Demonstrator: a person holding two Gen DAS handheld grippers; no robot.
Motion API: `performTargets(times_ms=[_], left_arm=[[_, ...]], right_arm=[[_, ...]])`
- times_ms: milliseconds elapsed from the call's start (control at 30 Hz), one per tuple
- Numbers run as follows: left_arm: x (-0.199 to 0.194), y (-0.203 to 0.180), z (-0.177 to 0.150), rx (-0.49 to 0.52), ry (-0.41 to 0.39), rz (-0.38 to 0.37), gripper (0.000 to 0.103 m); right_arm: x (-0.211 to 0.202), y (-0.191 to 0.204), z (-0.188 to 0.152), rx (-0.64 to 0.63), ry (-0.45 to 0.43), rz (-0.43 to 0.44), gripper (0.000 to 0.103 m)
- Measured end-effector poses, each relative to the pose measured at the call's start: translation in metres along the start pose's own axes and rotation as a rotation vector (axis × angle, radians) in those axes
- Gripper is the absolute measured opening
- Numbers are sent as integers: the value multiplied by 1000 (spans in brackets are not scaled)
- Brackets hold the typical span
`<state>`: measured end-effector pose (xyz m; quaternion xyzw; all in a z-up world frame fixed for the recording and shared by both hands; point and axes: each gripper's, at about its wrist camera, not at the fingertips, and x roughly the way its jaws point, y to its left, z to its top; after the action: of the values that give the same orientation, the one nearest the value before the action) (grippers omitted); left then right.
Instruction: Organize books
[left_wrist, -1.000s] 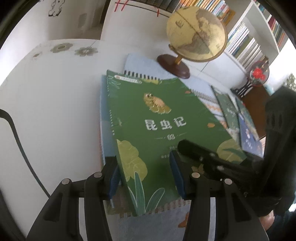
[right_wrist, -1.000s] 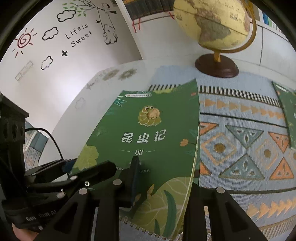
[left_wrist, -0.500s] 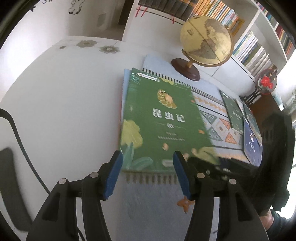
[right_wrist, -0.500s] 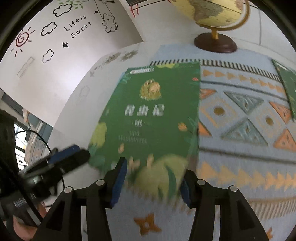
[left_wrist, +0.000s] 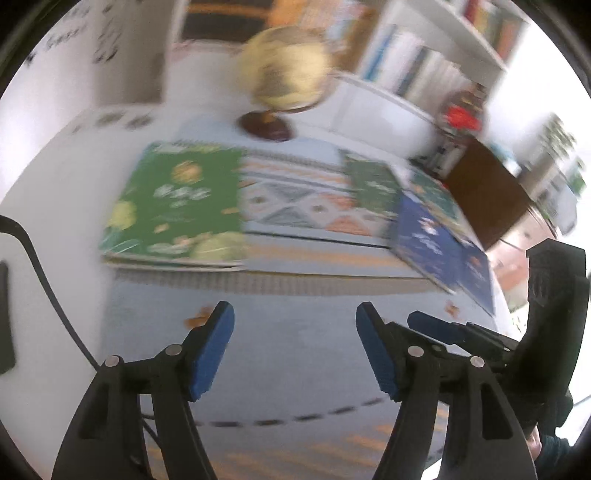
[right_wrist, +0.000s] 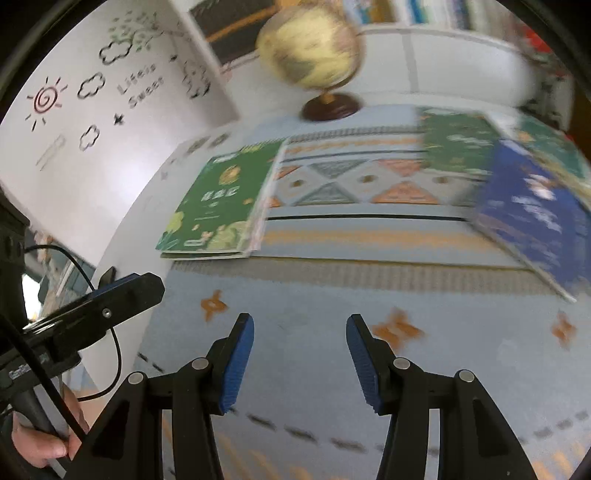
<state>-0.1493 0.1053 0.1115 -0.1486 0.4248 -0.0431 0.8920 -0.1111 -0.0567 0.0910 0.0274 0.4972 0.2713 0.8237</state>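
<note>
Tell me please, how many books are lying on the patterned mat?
4, perhaps more. A green book lies at the mat's left edge, seemingly on a stack. At the right lie a second green book, a teal book and a blue book.

Bare mat (right_wrist: 314, 295) across the lower frame: free passage. Obstacles: green book (right_wrist: 218, 206) left, blue book (right_wrist: 535, 214) right, globe (right_wrist: 314, 55) top centre.

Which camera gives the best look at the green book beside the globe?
The right wrist view: the green book is sharper there, its cover art recognisable. The left wrist view shows the whole green book too, but motion-blurred.
</note>
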Motion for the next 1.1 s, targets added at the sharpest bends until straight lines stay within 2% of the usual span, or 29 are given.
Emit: performTargets(times_ms=[67, 133, 200, 333, 433, 600, 767, 900, 1000, 1100], left_arm=[[-7, -29, -2, 35, -21, -22, 70], [-17, -63, -6, 59, -49, -55, 85], [-28, -95, -12, 84, -89, -90, 88], [-39, -144, -21, 139, -132, -120, 94], [-35, -172, -25, 165, -112, -143, 98], [-13, -200, -17, 194, -85, -179, 98], [35, -212, 6, 158, -56, -233, 98], [67, -217, 31, 175, -37, -224, 98], [88, -219, 57, 186, -5, -231, 98], [114, -223, 91, 196, 25, -303, 98]], right_arm=[[-30, -15, -11, 2, -41, -37, 51], [-63, -30, -25, 5, -85, -75, 55], [-97, -45, -39, 15, -127, -118, 59], [-150, -73, -64, 44, -199, -190, 75], [-175, -97, -77, 98, -237, -238, 80], [-189, -142, -88, 254, -228, -247, 80], [-189, -182, -87, 321, -251, -318, 80], [-174, -214, -53, 326, -225, -355, 80], [-153, -240, -14, 355, -161, -364, 80], [-141, -264, 12, 398, -139, -356, 80]])
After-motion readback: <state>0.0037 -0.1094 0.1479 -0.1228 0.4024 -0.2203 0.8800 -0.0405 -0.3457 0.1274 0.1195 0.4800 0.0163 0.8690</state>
